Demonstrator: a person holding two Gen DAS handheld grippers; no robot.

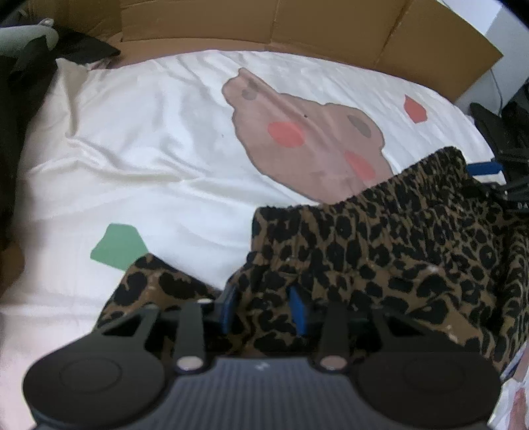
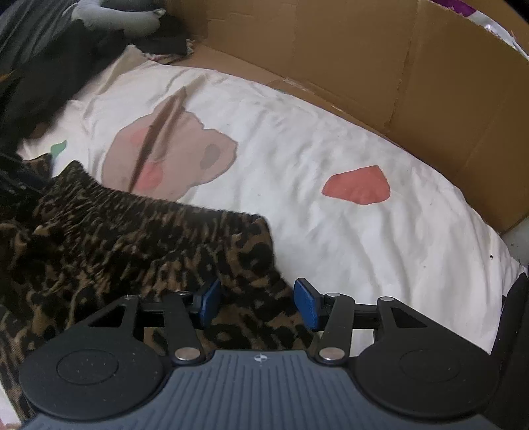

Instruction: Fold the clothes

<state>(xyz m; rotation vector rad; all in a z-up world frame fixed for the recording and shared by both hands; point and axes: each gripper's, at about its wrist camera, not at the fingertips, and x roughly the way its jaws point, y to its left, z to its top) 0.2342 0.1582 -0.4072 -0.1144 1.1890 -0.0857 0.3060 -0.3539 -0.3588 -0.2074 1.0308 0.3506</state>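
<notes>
A leopard-print garment with an elastic waistband lies bunched on a white bedsheet printed with a brown bear. My left gripper has its blue pads part-closed around a fold of the leopard fabric at its left edge. In the right wrist view the same garment lies to the left. My right gripper has its blue pads apart, with the garment's right corner lying between them.
Cardboard walls ring the far side of the bed. Dark clothes and a grey item are piled at the far left. Dark equipment stands off the bed's right edge.
</notes>
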